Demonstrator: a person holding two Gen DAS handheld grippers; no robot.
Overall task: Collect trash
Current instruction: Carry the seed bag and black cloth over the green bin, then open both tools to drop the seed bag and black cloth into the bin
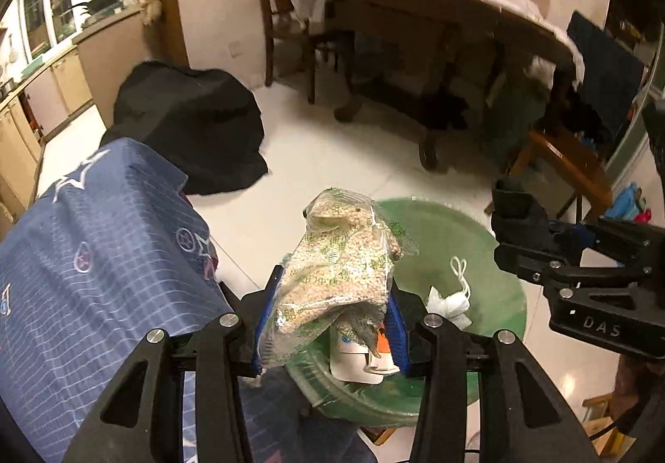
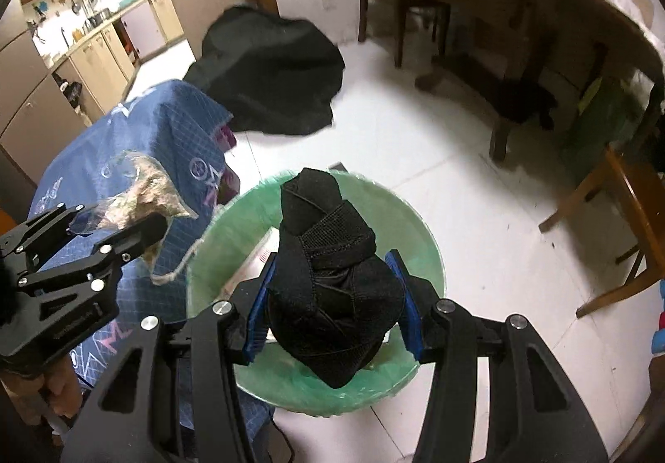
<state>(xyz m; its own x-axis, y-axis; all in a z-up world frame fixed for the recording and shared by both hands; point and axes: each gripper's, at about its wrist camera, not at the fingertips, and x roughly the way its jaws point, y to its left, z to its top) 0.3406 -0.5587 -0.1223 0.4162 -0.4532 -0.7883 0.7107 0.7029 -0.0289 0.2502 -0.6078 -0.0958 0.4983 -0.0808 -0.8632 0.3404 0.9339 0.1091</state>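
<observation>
My left gripper (image 1: 328, 321) is shut on a clear plastic bag of pale grains (image 1: 341, 259) and holds it over the near rim of a bin lined with a green bag (image 1: 457, 230). White paper trash (image 1: 451, 301) lies inside the bin. My right gripper (image 2: 334, 296) is shut on a black folded fabric strap bundle (image 2: 332, 280) and holds it above the same bin (image 2: 407, 222). The left gripper with the grain bag (image 2: 141, 193) shows at the left of the right wrist view. The right gripper (image 1: 519, 222) shows at the right of the left wrist view.
A surface under a blue patterned cloth (image 1: 95, 255) stands left of the bin. A black cloth heap (image 1: 195, 126) lies on the white tiled floor behind it. A wooden table (image 1: 436, 26) and chairs (image 2: 623, 205) stand at the back and right. Kitchen cabinets (image 2: 83, 55) line the left.
</observation>
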